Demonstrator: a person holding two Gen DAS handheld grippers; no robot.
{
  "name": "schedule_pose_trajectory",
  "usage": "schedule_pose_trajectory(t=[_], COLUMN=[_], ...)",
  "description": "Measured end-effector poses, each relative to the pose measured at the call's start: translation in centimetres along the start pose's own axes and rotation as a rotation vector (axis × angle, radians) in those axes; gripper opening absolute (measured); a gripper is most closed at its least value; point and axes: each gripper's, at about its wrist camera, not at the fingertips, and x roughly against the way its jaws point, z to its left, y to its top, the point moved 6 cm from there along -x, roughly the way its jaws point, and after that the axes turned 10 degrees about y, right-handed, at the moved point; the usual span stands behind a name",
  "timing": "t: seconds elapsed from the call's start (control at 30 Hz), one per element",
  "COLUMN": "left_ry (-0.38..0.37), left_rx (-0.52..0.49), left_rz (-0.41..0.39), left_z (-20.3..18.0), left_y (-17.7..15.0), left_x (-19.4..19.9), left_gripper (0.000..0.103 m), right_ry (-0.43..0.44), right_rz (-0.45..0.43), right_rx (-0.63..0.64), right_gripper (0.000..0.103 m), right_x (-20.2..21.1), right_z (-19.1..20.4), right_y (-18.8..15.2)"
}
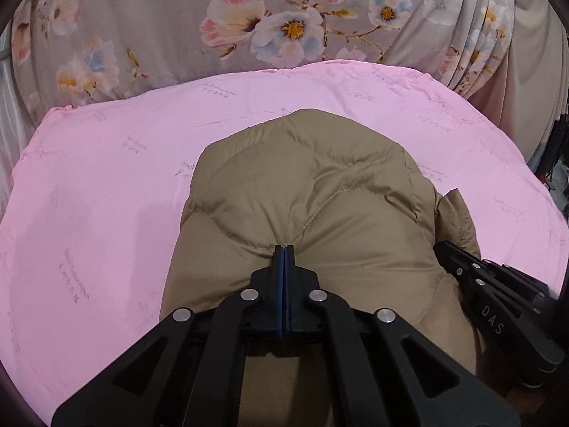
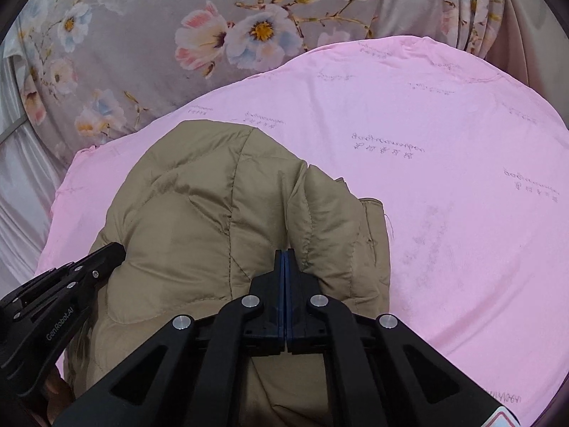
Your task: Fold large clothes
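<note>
A tan quilted puffer jacket lies bunched on a pink sheet. My left gripper is shut, its tips pinching a pucker of the jacket's fabric where the seams draw together. The right gripper comes in from the lower right against the jacket's side. In the right wrist view my right gripper is shut on a fold of the jacket near its right edge. The left gripper shows at the lower left, resting on the jacket. The jacket's near part is hidden under both grippers.
The pink sheet spreads wide to the right and far side of the jacket. Beyond it lies grey floral bedding. Pale draped fabric hangs at the far right, with dark items at the edge.
</note>
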Motion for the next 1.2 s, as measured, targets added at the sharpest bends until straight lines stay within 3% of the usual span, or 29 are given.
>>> schedule_pose_trajectory(t=[0.8, 0.9, 1.0, 1.2], left_ry=[0.035, 0.032, -0.038, -0.084], left_rx=[-0.009, -0.006, 0.013, -0.011], left_rz=[-0.053, -0.058, -0.045, -0.006], left_z=[-0.4, -0.4, 0.3, 1.5], left_y=[-0.4, -0.5, -0.8, -3.0], left_x=[-2.1, -2.0, -1.0, 3.5], left_gripper=[0.000, 0.000, 0.000, 0.000], right_ry=[0.008, 0.045, 0.047, 0.019], right_rz=[-0.038, -0.036, -0.015, 0.085], right_rx=[0.001, -0.018, -0.041, 0.089], right_gripper=[0.000, 0.000, 0.000, 0.000], right_x=[-1.2, -1.0, 1.3, 6.3], right_z=[-0.5, -0.8, -0.5, 2.3], right_y=[-0.8, -0.6, -0.7, -3.9])
